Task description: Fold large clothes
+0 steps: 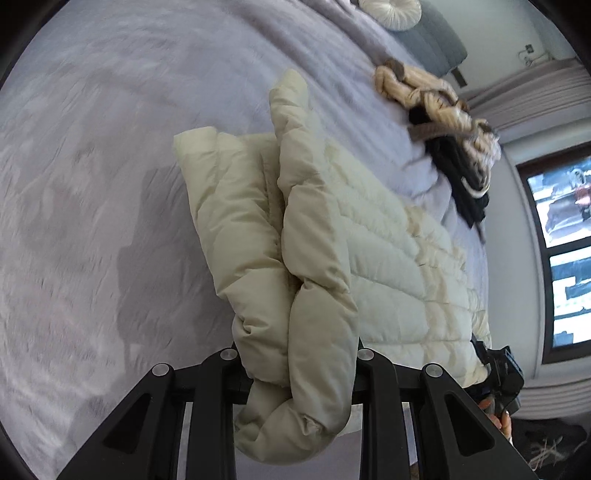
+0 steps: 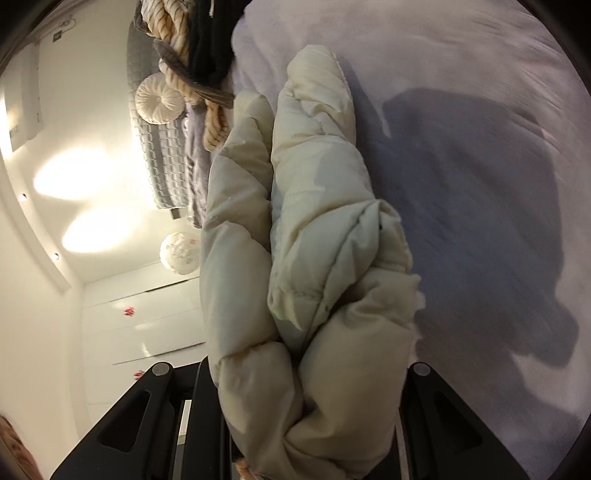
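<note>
A cream quilted puffer jacket [image 1: 369, 236] is folded in layers and hangs above the lilac bedspread [image 1: 92, 166]. My left gripper [image 1: 299, 373] is shut on one bunched edge of the jacket. My right gripper [image 2: 310, 387] is shut on the other bunched edge of the same jacket [image 2: 306, 206]; its fingers are mostly hidden by the fabric. The right gripper also shows in the left wrist view [image 1: 498, 373], at the jacket's far corner. The jacket casts a dark shadow on the bed [image 2: 480, 206].
A pile of tan striped and black clothes [image 1: 447, 122] lies further up the bed, also in the right wrist view [image 2: 192, 48]. A round white cushion [image 1: 391, 11] and grey headboard [image 2: 162, 162] are at the bed's head. A window [image 1: 561, 243] and white wardrobe [image 2: 140, 325] stand beyond.
</note>
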Demonstrator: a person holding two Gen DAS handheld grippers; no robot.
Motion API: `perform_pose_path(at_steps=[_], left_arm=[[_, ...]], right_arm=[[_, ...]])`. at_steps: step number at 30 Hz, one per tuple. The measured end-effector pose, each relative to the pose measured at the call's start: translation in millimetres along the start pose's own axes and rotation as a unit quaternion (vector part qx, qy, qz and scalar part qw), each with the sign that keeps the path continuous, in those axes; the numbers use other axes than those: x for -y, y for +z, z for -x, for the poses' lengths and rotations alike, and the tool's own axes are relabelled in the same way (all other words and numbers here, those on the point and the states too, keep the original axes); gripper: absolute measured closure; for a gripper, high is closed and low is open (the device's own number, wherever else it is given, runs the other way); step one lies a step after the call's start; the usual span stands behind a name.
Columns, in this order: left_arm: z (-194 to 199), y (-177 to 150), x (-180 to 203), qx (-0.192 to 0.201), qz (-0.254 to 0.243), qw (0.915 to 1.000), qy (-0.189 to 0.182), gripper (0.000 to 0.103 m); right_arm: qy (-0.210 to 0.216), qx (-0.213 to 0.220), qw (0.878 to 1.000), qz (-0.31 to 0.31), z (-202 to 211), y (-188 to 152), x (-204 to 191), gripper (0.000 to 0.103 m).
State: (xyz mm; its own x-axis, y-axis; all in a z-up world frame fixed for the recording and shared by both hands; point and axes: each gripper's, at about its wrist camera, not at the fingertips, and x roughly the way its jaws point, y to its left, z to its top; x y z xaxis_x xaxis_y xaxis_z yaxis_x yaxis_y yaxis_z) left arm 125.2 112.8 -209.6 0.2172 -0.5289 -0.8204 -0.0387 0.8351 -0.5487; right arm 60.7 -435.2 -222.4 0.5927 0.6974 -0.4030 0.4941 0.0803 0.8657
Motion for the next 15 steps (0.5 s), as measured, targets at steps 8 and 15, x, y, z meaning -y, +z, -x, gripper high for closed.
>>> perform_pose_path(at_steps=[8,15], left_arm=[[-15.8,-18.7,-12.3,-0.028,0.009,0.9987,0.042,0.069],[0.8,-19.3,-9.7,-0.032,0.002,0.9934,0.110,0.043]], right_arm=[[-0.068,0.005,0.998,-0.006,-9.6,4.1,10.9,0.078],[-0.139,-0.009,0.990,0.010,-17.4,15.3,-20.5,0.056]])
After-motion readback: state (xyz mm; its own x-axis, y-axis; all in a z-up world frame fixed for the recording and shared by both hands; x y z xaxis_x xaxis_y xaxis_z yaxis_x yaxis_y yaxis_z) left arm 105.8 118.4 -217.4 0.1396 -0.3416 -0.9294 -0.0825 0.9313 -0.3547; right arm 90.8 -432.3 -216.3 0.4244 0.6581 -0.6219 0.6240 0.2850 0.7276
